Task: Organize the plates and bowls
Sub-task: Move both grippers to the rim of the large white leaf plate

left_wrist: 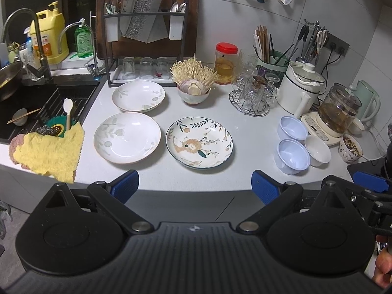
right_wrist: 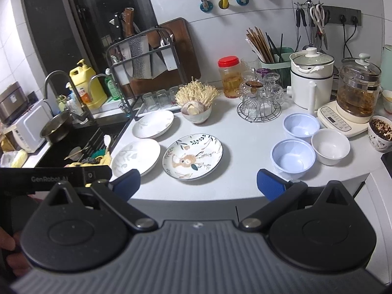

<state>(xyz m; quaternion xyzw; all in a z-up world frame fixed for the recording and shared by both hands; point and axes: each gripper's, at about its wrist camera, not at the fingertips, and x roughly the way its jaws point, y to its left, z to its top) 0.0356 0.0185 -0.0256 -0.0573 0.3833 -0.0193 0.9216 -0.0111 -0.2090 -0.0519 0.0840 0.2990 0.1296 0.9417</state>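
Observation:
Three plates lie on the white counter: a far white plate [left_wrist: 138,95] [right_wrist: 153,124], a near white plate [left_wrist: 127,137] [right_wrist: 139,155], and a floral plate [left_wrist: 199,142] [right_wrist: 192,156]. To the right stand two pale blue bowls [left_wrist: 292,127] [left_wrist: 292,156], also in the right wrist view [right_wrist: 301,125] [right_wrist: 292,158], and a white bowl [left_wrist: 317,150] [right_wrist: 330,146]. My left gripper [left_wrist: 195,186] is open and empty, held before the counter's front edge. My right gripper [right_wrist: 198,183] is open and empty, also short of the edge.
A sink [left_wrist: 29,103] with a yellow cloth [left_wrist: 49,154] is at left. A bowl of mushrooms [left_wrist: 193,85], a red-lidded jar [left_wrist: 226,62], a glass rack [left_wrist: 254,95], a white pot [left_wrist: 301,85], a glass kettle [left_wrist: 339,110] and a patterned cup [left_wrist: 350,148] crowd the back and right.

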